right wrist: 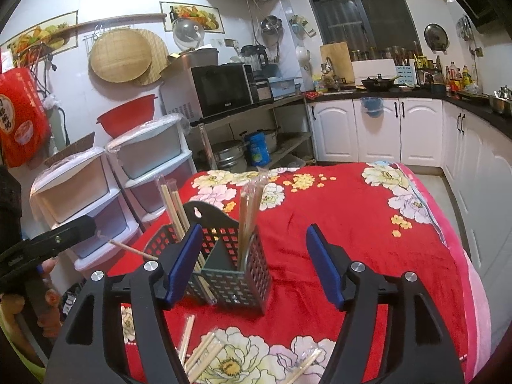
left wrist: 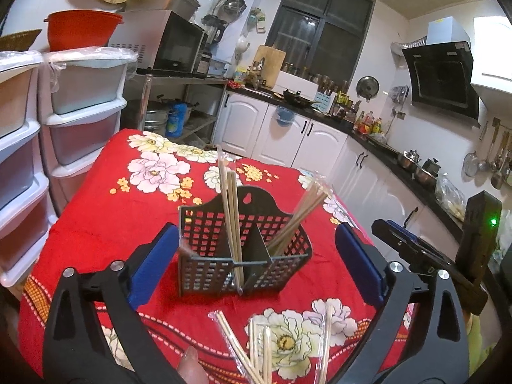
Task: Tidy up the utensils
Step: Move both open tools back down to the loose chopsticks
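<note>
A black perforated utensil holder (left wrist: 224, 256) with two compartments stands on the red floral tablecloth (left wrist: 112, 224). Wrapped wooden chopsticks (left wrist: 230, 198) stand upright in its left compartment. Another bundle (left wrist: 304, 211) leans right in the other compartment. Several wrapped chopsticks (left wrist: 256, 345) lie loose on the cloth in front. My left gripper (left wrist: 256, 233) is open wide just short of the holder, holding nothing. In the right wrist view the holder (right wrist: 236, 281) stands just beyond my left blue pad (right wrist: 184, 262). My right gripper (right wrist: 255, 233) is open and holds nothing. Loose chopsticks (right wrist: 201, 352) lie below it.
White plastic drawer towers (left wrist: 80, 121) stand past the table's left edge, with a red basin (left wrist: 80, 28) on top. White cabinets (right wrist: 377, 128) and a dark counter line the back and right. The right gripper's side (left wrist: 403, 240) shows at the right of the left wrist view.
</note>
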`<state>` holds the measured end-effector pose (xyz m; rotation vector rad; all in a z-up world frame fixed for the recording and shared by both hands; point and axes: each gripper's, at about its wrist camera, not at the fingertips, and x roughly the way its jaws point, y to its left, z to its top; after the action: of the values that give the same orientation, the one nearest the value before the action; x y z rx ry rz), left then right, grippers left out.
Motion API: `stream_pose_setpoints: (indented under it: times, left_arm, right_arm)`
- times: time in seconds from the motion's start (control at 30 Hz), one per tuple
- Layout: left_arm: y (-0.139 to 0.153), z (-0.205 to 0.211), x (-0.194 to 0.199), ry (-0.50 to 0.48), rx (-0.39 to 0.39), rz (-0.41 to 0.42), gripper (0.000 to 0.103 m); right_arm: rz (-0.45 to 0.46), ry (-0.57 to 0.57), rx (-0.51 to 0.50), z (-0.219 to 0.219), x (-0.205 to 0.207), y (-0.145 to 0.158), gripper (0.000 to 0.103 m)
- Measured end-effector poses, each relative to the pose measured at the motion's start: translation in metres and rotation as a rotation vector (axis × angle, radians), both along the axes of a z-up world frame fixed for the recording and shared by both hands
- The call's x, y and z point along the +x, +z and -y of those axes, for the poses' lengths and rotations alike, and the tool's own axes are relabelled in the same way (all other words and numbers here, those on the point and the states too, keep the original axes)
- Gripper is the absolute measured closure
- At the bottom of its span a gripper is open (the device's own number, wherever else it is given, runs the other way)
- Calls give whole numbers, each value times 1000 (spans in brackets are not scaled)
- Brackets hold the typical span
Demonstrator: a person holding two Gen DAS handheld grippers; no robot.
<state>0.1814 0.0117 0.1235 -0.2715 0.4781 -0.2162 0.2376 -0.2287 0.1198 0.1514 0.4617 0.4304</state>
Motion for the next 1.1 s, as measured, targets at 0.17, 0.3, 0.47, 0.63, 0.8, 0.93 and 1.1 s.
stream_pose_setpoints:
  times: [0.17,0.3,0.47,0.63,0.8,0.93,1.1]
  left_arm:
    - [-9,1,-7,-6,2,-16,13]
    - [-19,0,-11,-10,-6,-34,13]
    - [-31,1,-17,-18,-7,-61,13]
    - [-46,1,-22,-23,-8,-93,13]
    - [-59,-2,-28,-21,-21,-127,13]
    - [-67,-4,-32,-23,-25,-148,13]
    - [-78,-5,-34,-22,-26,-173,13]
  right_arm:
    - [-18,5,-10,-1,-4,-7,38]
    - [-33,9,-18,-2,-6,-13,38]
    - [-54,13,-28,-2,-9,-22,38]
    - [-83,20,-41,-4,-11,-34,38]
    - [-107,32,-58,-8,-13,-43,38]
    - [-126,39,-65,-11,-14,-51,38]
    - [-154,51,-75,-15,-15,-62,38]
